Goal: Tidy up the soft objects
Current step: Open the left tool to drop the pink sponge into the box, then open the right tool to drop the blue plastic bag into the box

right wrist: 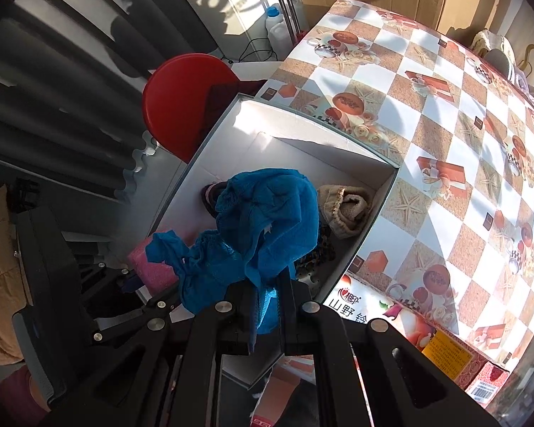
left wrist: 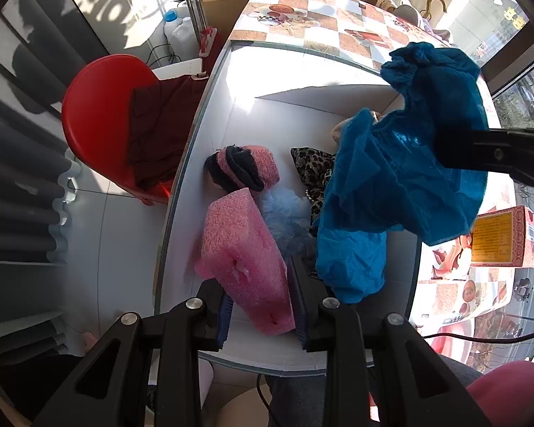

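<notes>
Left wrist view: left gripper (left wrist: pixel 259 306), bottom centre, jaws clamped on pink foam block (left wrist: pixel 245 259) inside white box (left wrist: pixel 238 114); blue cloth (left wrist: pixel 402 178) hangs at right.

Right wrist view: right gripper (right wrist: pixel 267 316) pinched tight on blue cloth (right wrist: pixel 263 227), centre, over box (right wrist: pixel 373 210).

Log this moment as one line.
left gripper: shut on pink foam block | right gripper: shut on blue cloth | above white box

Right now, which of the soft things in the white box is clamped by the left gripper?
The pink foam block, pinched between the left gripper fingers. The blue fabric hangs from the right gripper instead; the striped pink sock bundle lies untouched.
</notes>
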Action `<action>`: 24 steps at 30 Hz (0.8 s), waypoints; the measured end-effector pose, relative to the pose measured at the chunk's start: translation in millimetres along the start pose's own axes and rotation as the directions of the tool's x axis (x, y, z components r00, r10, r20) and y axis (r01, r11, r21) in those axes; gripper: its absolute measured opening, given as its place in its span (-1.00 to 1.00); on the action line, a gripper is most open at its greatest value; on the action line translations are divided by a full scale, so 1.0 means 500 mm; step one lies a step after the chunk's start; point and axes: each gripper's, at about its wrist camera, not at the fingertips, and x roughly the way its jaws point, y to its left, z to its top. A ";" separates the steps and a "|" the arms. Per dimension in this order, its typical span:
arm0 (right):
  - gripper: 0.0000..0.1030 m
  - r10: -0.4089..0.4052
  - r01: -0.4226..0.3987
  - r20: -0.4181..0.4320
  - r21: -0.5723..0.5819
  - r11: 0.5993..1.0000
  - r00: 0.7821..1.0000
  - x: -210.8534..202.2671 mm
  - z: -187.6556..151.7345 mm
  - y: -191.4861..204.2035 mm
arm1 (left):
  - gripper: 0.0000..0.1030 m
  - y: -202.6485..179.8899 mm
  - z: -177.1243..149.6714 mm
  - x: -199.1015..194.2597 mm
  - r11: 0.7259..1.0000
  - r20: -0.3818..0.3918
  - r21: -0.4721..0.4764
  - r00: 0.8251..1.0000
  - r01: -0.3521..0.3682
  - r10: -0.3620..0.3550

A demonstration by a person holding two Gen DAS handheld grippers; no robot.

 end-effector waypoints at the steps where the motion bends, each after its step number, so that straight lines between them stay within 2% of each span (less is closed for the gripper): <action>1: -0.83 -0.001 0.001 0.000 -0.001 1.000 1.000 0.001 0.001 0.000 | -0.38 0.000 -0.001 0.001 1.000 -0.001 -0.001 1.000 0.000 0.000; 10: -0.83 -0.009 0.009 -0.005 -0.017 1.000 1.000 0.009 0.010 0.007 | -0.37 0.000 -0.002 0.000 1.000 0.005 -0.002 1.000 0.002 -0.002; 12: -0.83 -0.003 0.002 -0.008 -0.017 1.000 1.000 0.010 0.014 0.006 | -0.28 0.000 -0.003 -0.004 1.000 0.016 -0.002 1.000 0.012 -0.012; 13: -0.83 -0.001 0.001 -0.011 -0.017 1.000 1.000 0.012 0.016 0.006 | -0.04 0.000 -0.003 -0.006 1.000 0.020 -0.003 1.000 0.011 -0.011; 14: -0.82 0.003 -0.003 -0.015 -0.014 1.000 1.000 0.014 0.017 0.005 | 0.31 -0.001 -0.003 -0.009 1.000 0.026 -0.004 1.000 0.007 -0.007; 15: -0.82 0.008 -0.008 -0.019 -0.012 1.000 1.000 0.015 0.017 0.004 | 0.47 -0.001 -0.003 -0.012 1.000 0.033 -0.003 0.999 0.006 -0.006; 16: -0.71 0.010 -0.010 -0.023 -0.012 1.000 1.000 0.016 0.018 0.004 | 0.67 -0.001 -0.003 -0.016 1.000 0.048 -0.007 0.999 0.008 -0.007; 17: -0.41 0.008 -0.008 -0.023 -0.012 1.000 1.000 0.017 0.017 0.004 | 0.69 -0.001 -0.002 -0.022 1.000 0.063 -0.010 0.998 0.013 -0.012; 18: -0.19 0.006 -0.006 -0.020 -0.012 1.000 1.000 0.016 0.017 0.004 | 0.70 0.000 -0.001 -0.025 1.000 0.067 -0.010 0.998 0.016 -0.016; 19: 0.37 0.008 -0.008 -0.018 -0.010 1.000 1.000 0.014 0.017 0.005 | 0.75 0.001 0.000 -0.027 1.000 0.068 -0.014 0.998 0.015 -0.014; 20: 0.74 0.011 -0.011 -0.018 -0.006 1.000 1.000 0.013 0.018 0.004 | 0.76 0.003 0.001 -0.030 1.000 0.071 -0.019 0.997 0.012 -0.011; 24: 0.83 0.020 -0.020 -0.029 -0.002 1.000 0.999 0.006 0.025 0.003 | 0.77 0.012 0.003 -0.055 0.999 0.120 -0.032 0.993 0.014 -0.010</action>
